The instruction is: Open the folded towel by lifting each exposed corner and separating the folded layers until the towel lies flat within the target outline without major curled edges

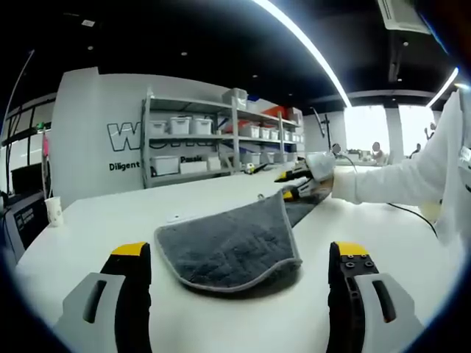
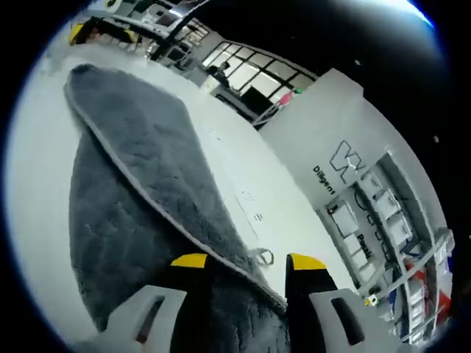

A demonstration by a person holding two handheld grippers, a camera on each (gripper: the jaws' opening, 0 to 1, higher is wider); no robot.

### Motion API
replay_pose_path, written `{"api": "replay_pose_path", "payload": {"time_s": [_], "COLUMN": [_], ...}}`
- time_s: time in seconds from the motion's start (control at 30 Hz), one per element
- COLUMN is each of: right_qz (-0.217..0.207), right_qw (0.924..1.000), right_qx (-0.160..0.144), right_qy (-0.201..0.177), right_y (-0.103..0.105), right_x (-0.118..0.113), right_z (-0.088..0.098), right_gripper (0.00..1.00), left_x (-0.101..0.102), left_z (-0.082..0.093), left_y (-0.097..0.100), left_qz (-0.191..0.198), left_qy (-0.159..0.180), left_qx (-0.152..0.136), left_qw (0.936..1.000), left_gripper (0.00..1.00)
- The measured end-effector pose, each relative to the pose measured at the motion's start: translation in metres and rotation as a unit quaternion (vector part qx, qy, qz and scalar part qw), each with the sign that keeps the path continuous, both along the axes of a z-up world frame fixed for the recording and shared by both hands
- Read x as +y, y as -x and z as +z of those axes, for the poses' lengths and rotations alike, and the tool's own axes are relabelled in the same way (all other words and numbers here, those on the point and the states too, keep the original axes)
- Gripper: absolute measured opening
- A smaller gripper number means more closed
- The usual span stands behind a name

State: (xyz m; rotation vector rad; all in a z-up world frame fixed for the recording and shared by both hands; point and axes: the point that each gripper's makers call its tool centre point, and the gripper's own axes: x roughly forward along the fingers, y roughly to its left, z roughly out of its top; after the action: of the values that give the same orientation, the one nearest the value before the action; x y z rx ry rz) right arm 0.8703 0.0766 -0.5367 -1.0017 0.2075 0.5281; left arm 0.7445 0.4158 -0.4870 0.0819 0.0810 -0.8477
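A grey towel (image 1: 224,246) with a pale stitched edge lies folded on the white table (image 1: 96,228). In the left gripper view my left gripper (image 1: 239,254) hovers just in front of its near rounded edge, jaws wide open and holding nothing. At the far corner of the towel is my right gripper (image 1: 300,184), held by a gloved hand with a white sleeve. In the right gripper view the right gripper (image 2: 246,263) is shut on the upper layer's corner, beside a small hanging loop (image 2: 262,256). The upper layer (image 2: 147,154) is raised off the lower layer (image 2: 110,243).
Metal shelves with white bins (image 1: 213,136) stand against the lettered wall behind the table. A paper cup (image 1: 53,211) sits at the table's left edge. A dark cable (image 1: 408,213) runs across the table on the right. Bare table surrounds the towel.
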Motion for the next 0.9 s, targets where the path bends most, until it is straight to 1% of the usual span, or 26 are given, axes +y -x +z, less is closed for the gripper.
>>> {"api": "replay_pose_path", "payload": {"time_s": [0.03,0.07,0.1,0.17,0.27,0.33,0.43,0.47,0.63,0.67,0.73,0.77,0.8,0.83,0.9], "right_qz": [0.014,0.023,0.037,0.035,0.032,0.031,0.039,0.041,0.05,0.051,0.049,0.049,0.043,0.042,0.036], "right_qw": [0.9998,0.9995,0.9988,0.9989,0.9992,0.9992,0.9982,0.9978,0.9965,0.9953,0.9955,0.996,0.9971,0.9972,0.9983], "right_qx": [0.008,0.018,0.032,0.028,0.024,0.022,0.007,0.006,0.011,0.016,0.018,0.02,0.029,0.031,0.035], "right_qy": [0.011,0.011,0.008,0.012,0.005,0.008,0.046,0.052,0.066,0.081,0.079,0.072,0.057,0.053,0.031], "right_y": [0.003,0.005,0.009,0.01,0.013,0.018,0.027,0.031,0.057,0.062,0.071,0.076,0.082,0.084,0.092], "right_x": [0.004,0.007,0.011,0.009,0.006,0.006,0.004,0.004,0.005,0.002,0.001,0.001,0.0,0.0,0.0], "right_z": [-0.005,-0.009,-0.015,-0.017,-0.014,-0.013,-0.009,-0.009,-0.007,-0.008,-0.007,-0.006,-0.006,-0.006,-0.003], "right_gripper": [0.15,0.06,0.0,0.0,0.0,0.0,0.0,0.0,0.0,0.0,0.0,0.0,0.0,0.0,0.0], "left_x": [0.0,0.0,0.0,0.0,0.001,0.001,0.002,0.002,0.001,0.001,0.0,0.0,-0.001,-0.001,-0.002], "left_z": [0.0,-0.001,-0.001,-0.001,-0.002,-0.001,-0.001,-0.001,-0.001,-0.001,-0.001,-0.001,-0.001,-0.001,-0.001], "left_y": [0.0,0.0,0.0,0.0,0.0,0.0,0.001,0.001,0.003,0.003,0.004,0.004,0.004,0.005,0.005], "left_qz": [0.0,0.0,0.0,0.0,0.001,0.002,0.002,0.002,0.001,0.001,0.0,0.0,0.0,-0.001,-0.001], "left_qy": [0.0,0.0,-0.001,-0.001,-0.002,-0.001,-0.001,-0.001,0.0,0.0,0.001,0.001,0.0,0.0,-0.001], "left_qx": [0.001,0.001,0.002,0.002,0.002,0.003,0.003,0.003,0.002,0.002,0.003,0.002,0.002,0.002,0.002], "left_qw": [1.0,1.0,1.0,1.0,1.0,1.0,1.0,1.0,1.0,1.0,1.0,1.0,1.0,1.0,1.0], "left_gripper": [0.98,0.98,0.98,0.98,0.98,0.98,0.98,0.98,0.98,0.98,0.98,0.98,0.98,0.98,0.97]}}
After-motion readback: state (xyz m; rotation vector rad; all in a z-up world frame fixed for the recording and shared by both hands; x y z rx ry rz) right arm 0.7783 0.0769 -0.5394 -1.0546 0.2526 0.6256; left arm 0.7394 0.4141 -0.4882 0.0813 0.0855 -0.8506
